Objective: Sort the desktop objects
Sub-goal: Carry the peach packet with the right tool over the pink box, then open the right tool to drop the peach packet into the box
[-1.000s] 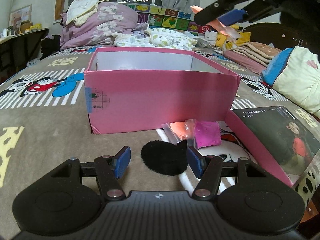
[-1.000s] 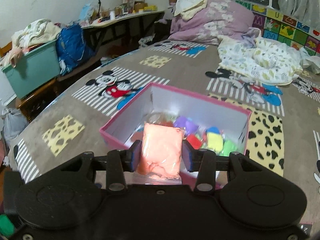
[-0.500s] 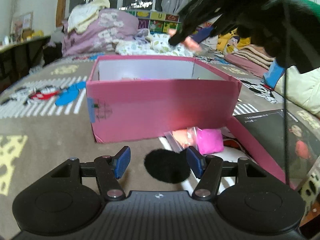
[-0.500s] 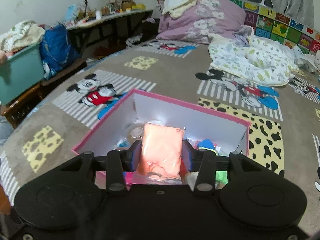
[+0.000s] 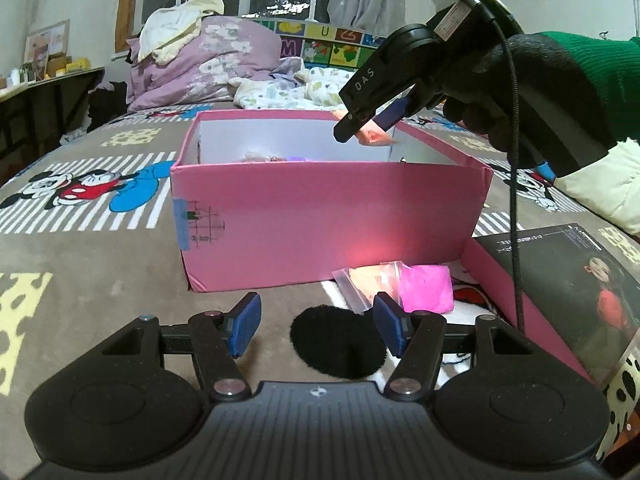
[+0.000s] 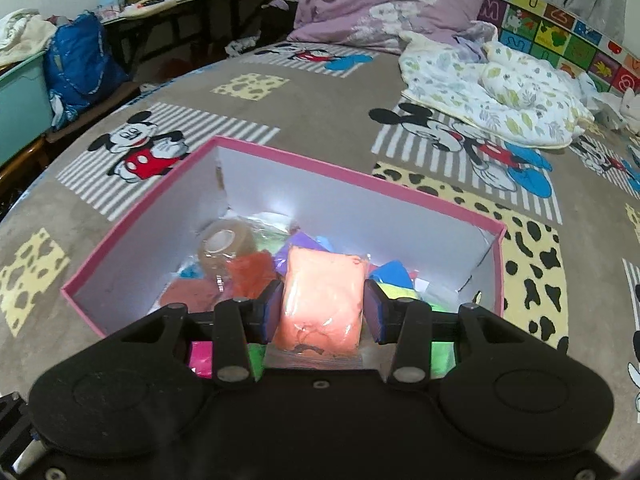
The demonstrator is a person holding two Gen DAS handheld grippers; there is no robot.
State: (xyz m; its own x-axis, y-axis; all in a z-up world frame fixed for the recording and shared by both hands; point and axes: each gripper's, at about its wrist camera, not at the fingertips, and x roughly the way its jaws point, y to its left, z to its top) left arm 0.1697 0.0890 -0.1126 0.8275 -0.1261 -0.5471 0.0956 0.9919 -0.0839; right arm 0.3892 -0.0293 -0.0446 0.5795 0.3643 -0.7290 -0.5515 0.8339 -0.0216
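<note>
My right gripper [image 6: 320, 308] is shut on an orange clay bag [image 6: 322, 300] and holds it over the open pink box [image 6: 132, 232], tilted down into it. The box holds several coloured bags and a tan tape roll [image 6: 226, 246]. In the left wrist view the right gripper [image 5: 370, 126] hangs over the box's far right rim with the orange bag [image 5: 374, 136] in it. My left gripper [image 5: 316, 330] is open and empty, low over the bed in front of the pink box [image 5: 320, 216]. A magenta clay bag [image 5: 426, 288] and a peach bag [image 5: 368, 280] lie just ahead of its right finger.
The box lid [image 5: 560, 280] lies open to the right, with a printed picture inside. Piled bedding [image 5: 208, 64] and a flowered blanket [image 6: 492, 100] lie at the far side of the Mickey-pattern bed cover. A desk [image 6: 192, 4] and a blue bag [image 6: 80, 64] stand left.
My right gripper has moved forward and down over the box with the orange bag still in it. My left gripper has stayed open and nearly still.
</note>
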